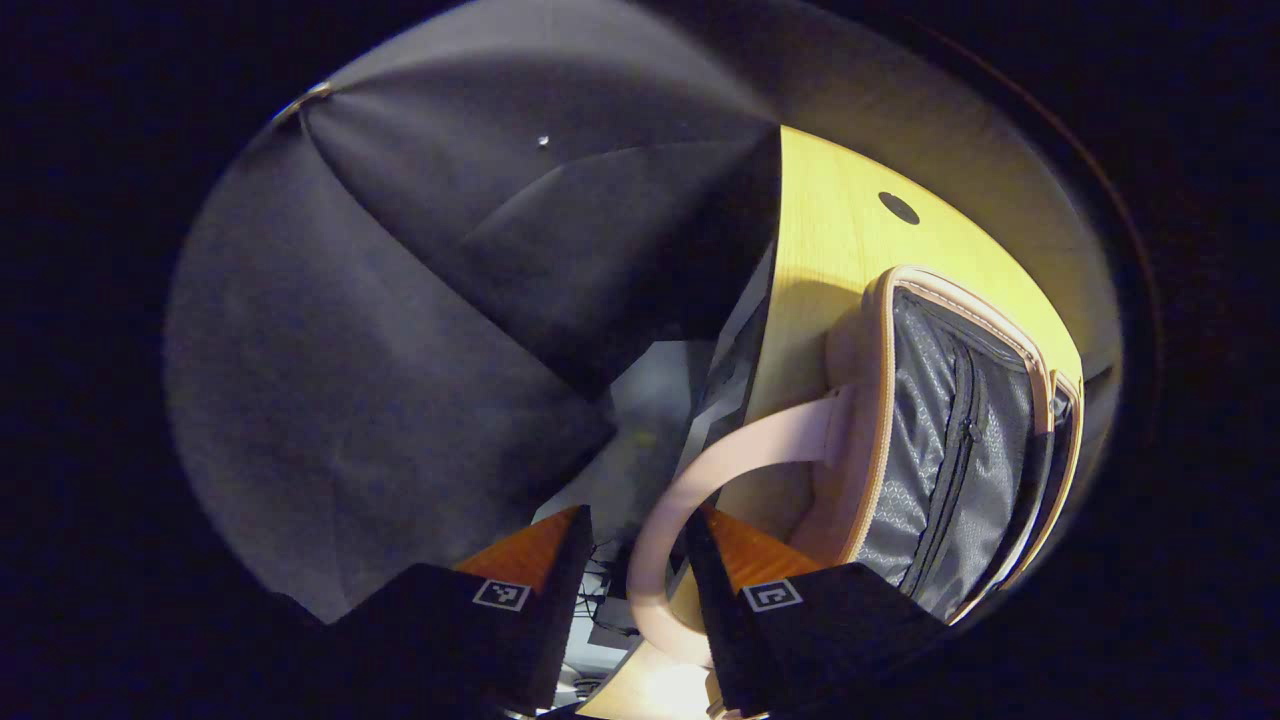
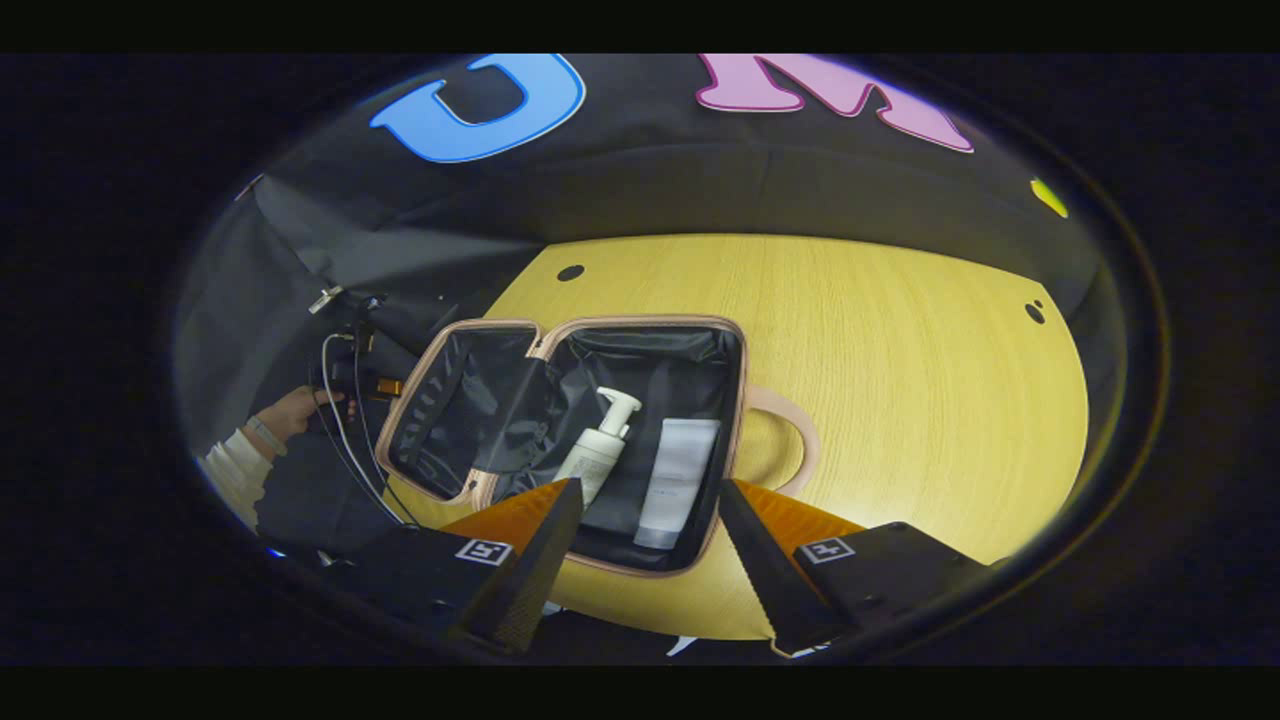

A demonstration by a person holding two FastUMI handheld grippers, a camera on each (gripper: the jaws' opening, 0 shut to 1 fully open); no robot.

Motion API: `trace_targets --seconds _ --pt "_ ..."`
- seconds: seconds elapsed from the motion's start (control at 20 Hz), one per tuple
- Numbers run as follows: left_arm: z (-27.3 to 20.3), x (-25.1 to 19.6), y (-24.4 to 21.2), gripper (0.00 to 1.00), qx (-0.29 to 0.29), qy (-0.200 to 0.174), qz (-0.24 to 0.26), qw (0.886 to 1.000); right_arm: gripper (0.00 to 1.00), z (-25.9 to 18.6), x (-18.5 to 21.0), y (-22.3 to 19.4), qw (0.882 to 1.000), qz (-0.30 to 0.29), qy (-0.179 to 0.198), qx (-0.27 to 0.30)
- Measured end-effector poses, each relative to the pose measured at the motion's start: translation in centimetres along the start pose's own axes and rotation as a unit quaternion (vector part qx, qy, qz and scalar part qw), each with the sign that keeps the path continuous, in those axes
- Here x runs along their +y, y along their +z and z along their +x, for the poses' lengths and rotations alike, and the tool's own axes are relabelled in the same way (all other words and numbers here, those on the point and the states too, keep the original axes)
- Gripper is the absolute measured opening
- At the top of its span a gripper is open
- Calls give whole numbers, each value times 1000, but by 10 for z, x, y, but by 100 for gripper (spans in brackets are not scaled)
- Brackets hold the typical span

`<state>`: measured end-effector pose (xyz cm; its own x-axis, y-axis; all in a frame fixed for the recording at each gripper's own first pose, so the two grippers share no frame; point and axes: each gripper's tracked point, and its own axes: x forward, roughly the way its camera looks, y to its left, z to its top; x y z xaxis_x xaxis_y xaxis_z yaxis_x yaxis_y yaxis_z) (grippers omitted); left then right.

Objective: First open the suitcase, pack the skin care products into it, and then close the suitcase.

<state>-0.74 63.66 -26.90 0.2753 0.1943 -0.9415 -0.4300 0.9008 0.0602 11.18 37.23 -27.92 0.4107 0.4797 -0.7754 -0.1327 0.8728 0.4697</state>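
In the left gripper view: left tongs (image 1: 632,560) spread, orange-faced fingers (image 1: 530,555) either side of the pale pink handle (image 1: 690,490) of the suitcase (image 1: 950,440); handle loop passes through the gap, close against the right finger, contact not certain. Case seen edge-on and tilted, grey lining with a dark zipped pocket (image 1: 965,430) showing, pink piping round the rim. Yellow wooden desk (image 1: 840,230) under it, a dark round hole (image 1: 898,208) near its far part. Black cloth wall (image 1: 380,330) to the left; below the desk edge some pale clutter and cables (image 1: 610,600), too blurred to tell.

In the right gripper view: right tongs (image 2: 650,530) spread, holding nothing, hovering above the near rim of the case. Suitcase (image 2: 540,335) lying open on the desk (image 2: 900,380), both halves lined black. Inside the right half, a white pump bottle (image 2: 600,450) and a pale tube (image 2: 680,470) side by side, just apart. Pink handle (image 2: 795,440) jutting right. At far left, a hand (image 2: 295,410) in a white sleeve (image 2: 235,470) gripping the other device, cables (image 2: 345,430) trailing past the lid.
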Motion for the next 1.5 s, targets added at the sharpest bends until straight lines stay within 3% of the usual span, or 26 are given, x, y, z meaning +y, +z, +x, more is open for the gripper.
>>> trace_targets --seconds 0.15,0.35,0.55,0.7,0.85,1.1,1.25,1.35,1.5 --pt "7 -4 -13 21 26 2 19 999 88 -1 -2 -1 1000 0 2 3" --pt "-32 -7 6 11 -23 -4 17 1000 88 -7 3 -1 1000 -4 14 -4" --pt "-99 -14 30 7 -73 -11 41 996 87 -20 4 6 999 -9 30 -24" --pt "-180 -34 56 6 -135 -51 41 989 88 -39 -2 11 998 -17 41 -47" --pt "-270 -95 65 6 -194 -106 60 973 88 -63 -9 22 994 -42 47 -92" --pt "-376 -210 53 6 -245 -140 151 947 87 -123 -47 22 984 -67 47 -156" --pt "-401 -298 34 6 -244 -206 163 934 87 -162 -86 13 979 -80 33 -186" --pt "-392 -354 15 6 -218 -249 156 931 87 -188 -116 2 976 -84 19 -198" --pt "-347 -415 -7 6 -199 -244 178 932 87 -218 -169 -17 976 -59 -4 -210"
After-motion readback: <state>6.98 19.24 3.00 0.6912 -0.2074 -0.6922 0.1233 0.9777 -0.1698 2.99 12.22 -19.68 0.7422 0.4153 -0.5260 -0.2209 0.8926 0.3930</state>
